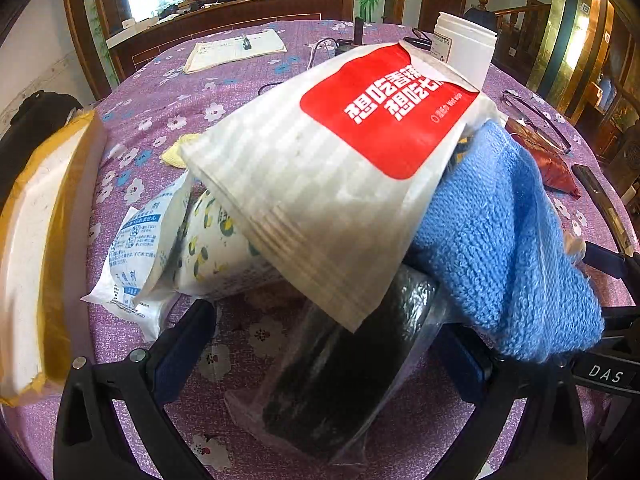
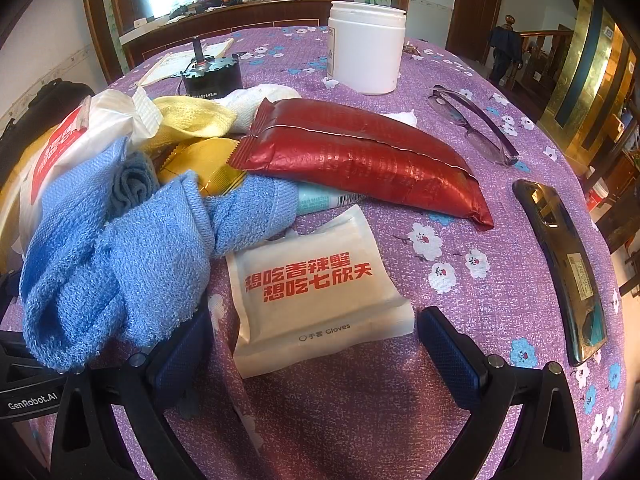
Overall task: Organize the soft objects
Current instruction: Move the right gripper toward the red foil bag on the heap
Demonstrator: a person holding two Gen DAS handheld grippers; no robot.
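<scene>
Crumpled blue knitted towel [image 2: 120, 256] heaped on purple floral tabletop [image 2: 460, 240], partly hiding white red-labelled pouch [image 1: 320, 184], clear-wrapped dark roll [image 1: 340, 368] between spread left fingers [image 1: 188, 344], right fingers [image 2: 452, 356] spread, flanking white gloves packet [image 2: 316, 292].

A rough, looped blue terry-cloth towel [image 2: 120, 256] lies beside a glossy, crinkled red foil packet [image 2: 360, 160] and a matt white paper-like glove sachet [image 2: 320, 292]. The purple floral woven cloth [image 2: 460, 280] covering the desk looks coarse beneath a smooth white plastic jar [image 2: 366, 48].
</scene>
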